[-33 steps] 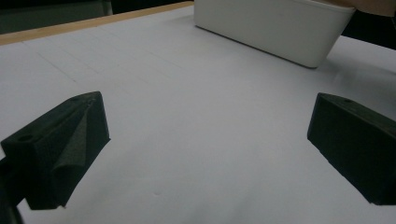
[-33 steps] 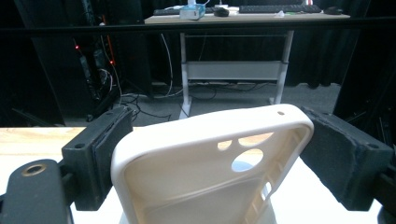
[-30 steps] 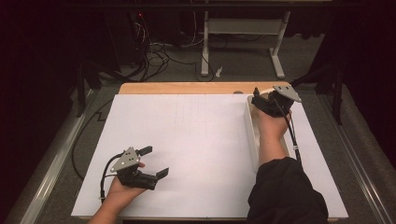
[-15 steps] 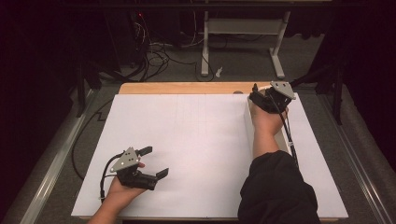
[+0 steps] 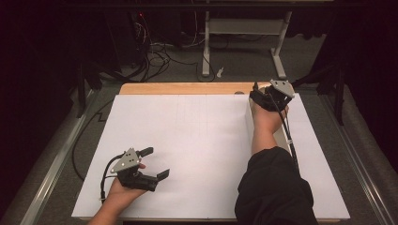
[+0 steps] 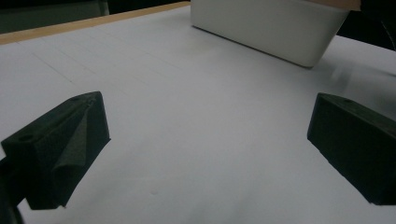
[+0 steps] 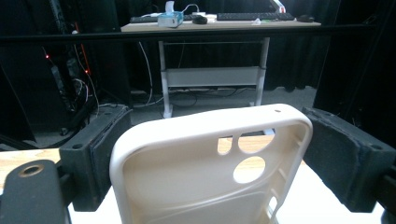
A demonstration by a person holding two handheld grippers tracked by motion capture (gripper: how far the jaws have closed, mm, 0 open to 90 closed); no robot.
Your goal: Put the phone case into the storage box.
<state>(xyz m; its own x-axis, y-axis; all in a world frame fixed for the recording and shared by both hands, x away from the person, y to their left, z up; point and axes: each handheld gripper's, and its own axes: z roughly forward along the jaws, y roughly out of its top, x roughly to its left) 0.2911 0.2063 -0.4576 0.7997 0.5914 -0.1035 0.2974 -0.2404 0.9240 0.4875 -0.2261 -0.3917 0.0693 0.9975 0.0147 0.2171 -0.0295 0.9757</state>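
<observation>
**High view: left gripper idle and open, right gripper closed on white container at far right**

High view, left to right. The left gripper [image 5: 152,165] sits at the near left of the tabletop [image 5: 197,140], held in the person's left hand [image 5: 119,194] just above the white sheet. Its jaws stand wide apart with nothing between them; the left gripper view confirms this, showing bare white surface between the two black jaws.

Centre of the tabletop is plain white sheet with faint pencil grid lines. A strip of bare wood [image 5: 187,88] runs along the far edge.

At the far right, the right gripper [image 5: 261,96] is held in the person's right hand [image 5: 267,117], the dark sleeve [image 5: 274,187] reaching in from the near edge. The white container [image 7: 205,172] lies under that forearm on the right side of the tabletop, long axis running near to far. In the right gripper view its rounded rim, with cut-out holes in the wall, stands between the jaws, both pads against its sides: the grip is wide, closed on the container. In the left gripper view the container [image 6: 266,28] rests on the sheet, well apart from the left gripper.
</observation>
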